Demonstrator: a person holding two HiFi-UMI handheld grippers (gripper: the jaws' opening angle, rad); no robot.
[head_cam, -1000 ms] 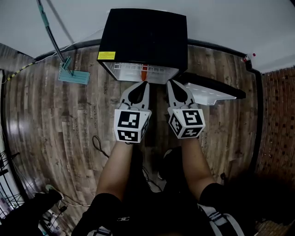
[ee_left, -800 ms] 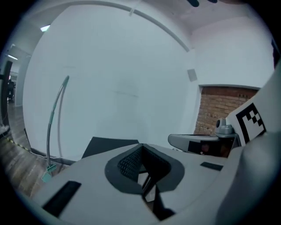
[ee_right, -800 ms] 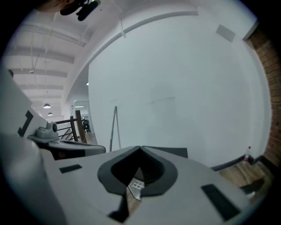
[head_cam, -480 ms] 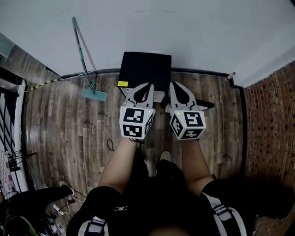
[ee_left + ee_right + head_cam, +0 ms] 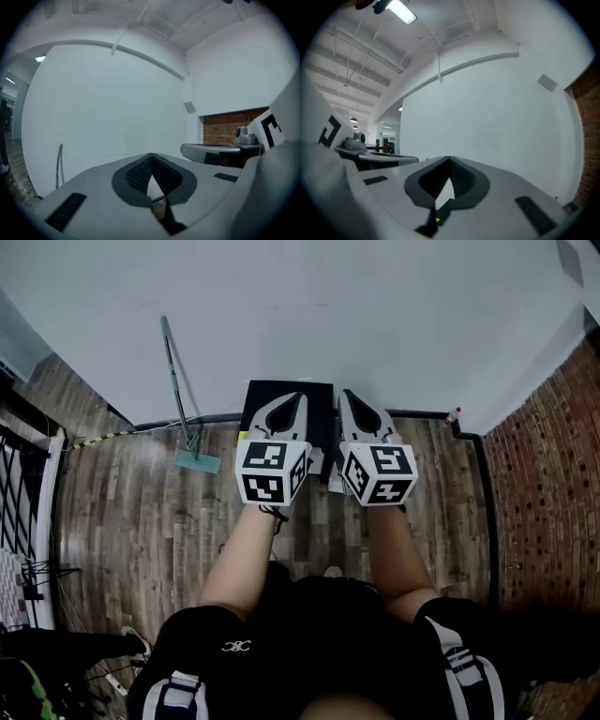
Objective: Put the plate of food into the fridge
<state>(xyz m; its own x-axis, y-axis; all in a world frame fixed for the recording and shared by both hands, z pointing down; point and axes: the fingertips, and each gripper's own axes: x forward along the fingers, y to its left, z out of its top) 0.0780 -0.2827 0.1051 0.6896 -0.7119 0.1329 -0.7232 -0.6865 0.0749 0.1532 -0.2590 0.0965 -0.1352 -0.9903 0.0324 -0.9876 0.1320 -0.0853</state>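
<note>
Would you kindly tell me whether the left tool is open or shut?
Shut. The left gripper view shows the left tool with its jaws meeting at the tips and nothing held between them.

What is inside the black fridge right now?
Only the black top of the fridge shows. The left hand-held gripper and right hand-held gripper cover its front, so the interior cannot be seen.

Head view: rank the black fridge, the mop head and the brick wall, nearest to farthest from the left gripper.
1. Black fridge, right beneath the left gripper.
2. Mop head, on the floor to its left.
3. Brick wall, far right.
</note>
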